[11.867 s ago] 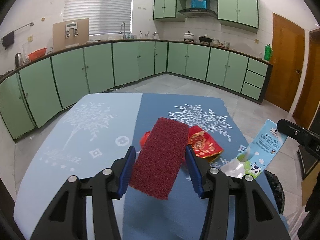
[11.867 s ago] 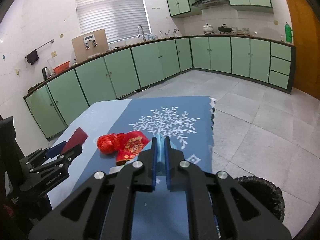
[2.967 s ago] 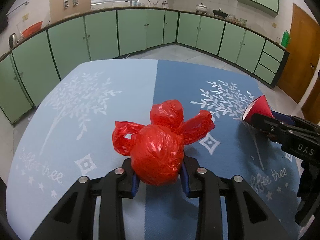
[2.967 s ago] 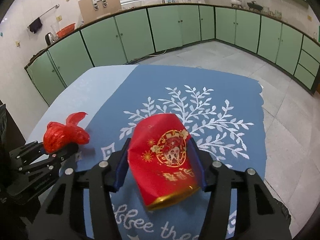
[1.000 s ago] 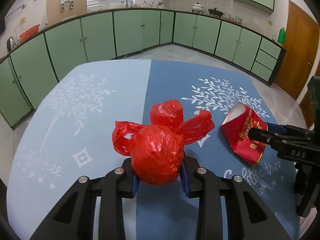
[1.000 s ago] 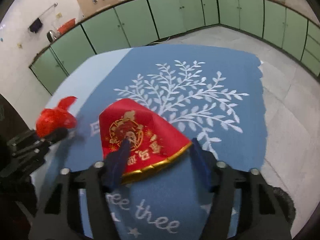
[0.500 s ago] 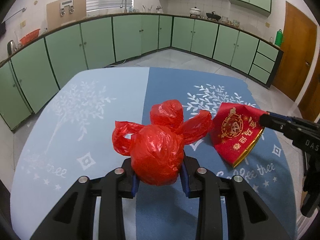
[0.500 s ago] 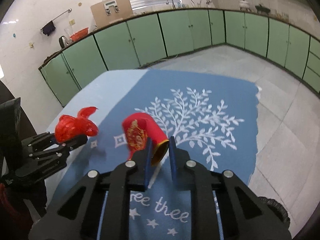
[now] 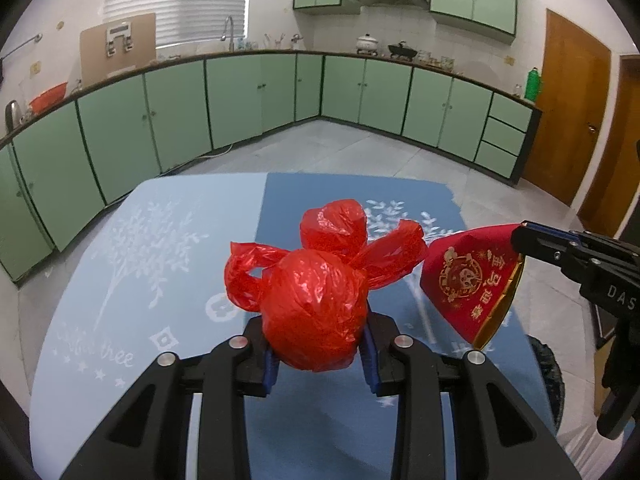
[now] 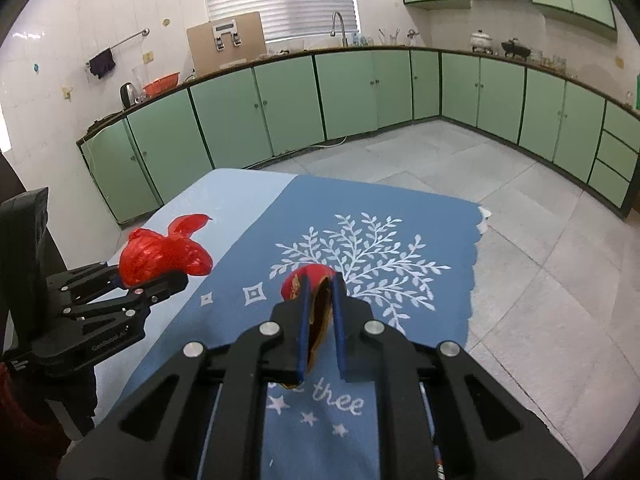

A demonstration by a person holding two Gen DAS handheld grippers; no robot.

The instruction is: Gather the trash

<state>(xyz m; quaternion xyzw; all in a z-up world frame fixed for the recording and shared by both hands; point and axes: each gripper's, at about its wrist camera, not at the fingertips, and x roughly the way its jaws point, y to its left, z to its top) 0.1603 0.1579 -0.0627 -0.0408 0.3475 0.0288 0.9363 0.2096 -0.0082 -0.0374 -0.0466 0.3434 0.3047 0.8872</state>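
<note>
Green cabinets (image 9: 240, 100) run round the back of a tiled kitchen; lower centre of both views is a table under a blue cloth (image 10: 400, 216) with white tree prints. Left gripper (image 9: 318, 354), bottom centre of its own view, has its pads pressed on a knotted red bag (image 9: 316, 304), jaws part way open around the bundle, bag lifted clear of the cloth. In the right view that same pair sits mid left. Right gripper (image 10: 320, 320) has just been closing and now pinches a red packet (image 9: 470, 280) (gold print and gold rim) edge-on between nearly touching fingers (image 10: 302, 320); in the left view the packet hangs at the right edge, off the cloth, just right of the bag. Dark bin rim (image 9: 546, 376) shows at lower right, beside the table.
</note>
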